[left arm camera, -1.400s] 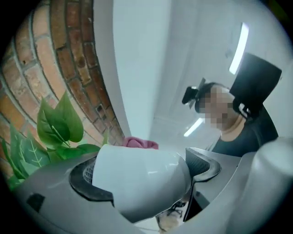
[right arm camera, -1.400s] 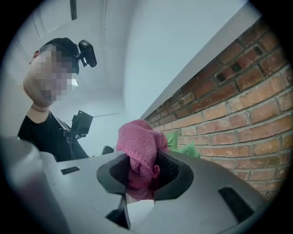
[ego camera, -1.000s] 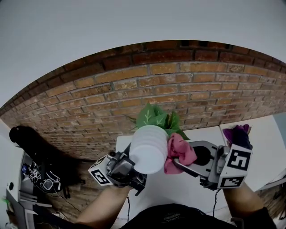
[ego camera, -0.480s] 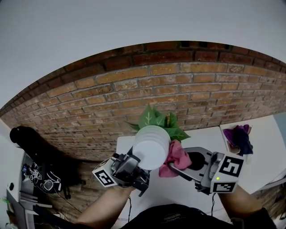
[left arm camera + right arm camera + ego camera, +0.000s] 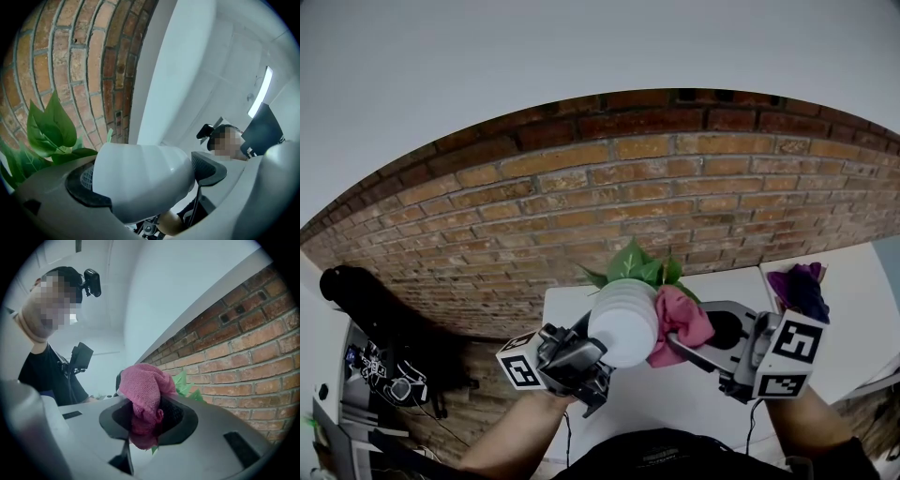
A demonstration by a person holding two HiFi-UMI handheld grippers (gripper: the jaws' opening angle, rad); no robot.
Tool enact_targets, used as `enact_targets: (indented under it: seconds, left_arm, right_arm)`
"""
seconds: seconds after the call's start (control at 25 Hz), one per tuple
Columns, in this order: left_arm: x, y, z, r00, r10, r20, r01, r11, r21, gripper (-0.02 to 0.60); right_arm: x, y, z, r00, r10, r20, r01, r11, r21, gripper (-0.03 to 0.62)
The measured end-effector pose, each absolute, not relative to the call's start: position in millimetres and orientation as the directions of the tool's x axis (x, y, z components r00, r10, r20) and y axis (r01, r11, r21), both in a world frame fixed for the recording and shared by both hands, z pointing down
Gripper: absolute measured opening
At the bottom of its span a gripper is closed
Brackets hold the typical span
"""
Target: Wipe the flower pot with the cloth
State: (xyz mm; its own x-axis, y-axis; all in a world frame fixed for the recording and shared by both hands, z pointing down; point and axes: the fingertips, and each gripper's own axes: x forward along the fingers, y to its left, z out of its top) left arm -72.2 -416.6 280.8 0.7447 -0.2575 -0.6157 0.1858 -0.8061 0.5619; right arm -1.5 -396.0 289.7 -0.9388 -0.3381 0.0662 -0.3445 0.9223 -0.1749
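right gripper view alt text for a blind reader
The right hand-held gripper is shut on a bunched pink cloth, with green leaves behind it. A brick wall fills the right; a person in black is at left.

l gripper clamped on white flower pot; leaves left, brick wall behind.

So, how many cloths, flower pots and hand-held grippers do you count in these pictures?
Cloths: 2 (pink cloth, purple cloth)
Flower pots: 1 (white flower pot)
Hand-held grippers: 2 (left hand-held gripper, right hand-held gripper)
Total: 5
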Motion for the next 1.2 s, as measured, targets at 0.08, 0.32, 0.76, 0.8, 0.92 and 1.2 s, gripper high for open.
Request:
enact_targets:
  seconds: [0.08, 0.32, 0.76, 0.8, 0.92, 1.2]
  left_arm:
    - [-71.1, -416.0, 283.5, 0.745, -0.264, -0.613, 0.188, -0.798, 0.572, 0.529]
    - [-63.3, -410.8, 288.9, 0.758, -0.241, -0.606, 0.233, -0.769, 0.596, 0.545]
    - [-58.3, -409.6, 292.1, 0.79, -0.235, -0.567, 0.214, -0.76, 0.613, 0.546]
    - [-58.3, -409.4, 291.3, 0.789, -0.235, -0.568, 0.212, -0.764, 0.61, 0.546]
    - [-59.6, -409.4, 290.4, 0.783, -0.241, -0.573, 0.207, -0.768, 0.606, 0.545]
    - [-59.3, -410.3, 294.1, 0.789, -0.25, -0.561, 0.197, -0.762, 0.617, 0.546]
  right_arm:
    - [-1.3, -396.4, 290.0, -0.941, -0.333, 0.068, -0.34, 0.922, -0.185, 0.094]
    - [1.6, -398.6, 280.8, -0.939, -0.339, 0.048, -0.342, 0.923, -0.173, 0.094]
    - [4.1, -400.7, 283.1, -0.94, -0.339, 0.048, -0.342, 0.919, -0.198, 0.092]
    - [4.2, -400.7, 282.6, -0.94, -0.338, 0.046, -0.34, 0.919, -0.198, 0.094]
    - [3.8, -400.5, 282.7, -0.94, -0.338, 0.044, -0.339, 0.919, -0.2, 0.092]
    - [3.9, -400.6, 288.2, -0.941, -0.334, 0.053, -0.338, 0.916, -0.216, 0.092]
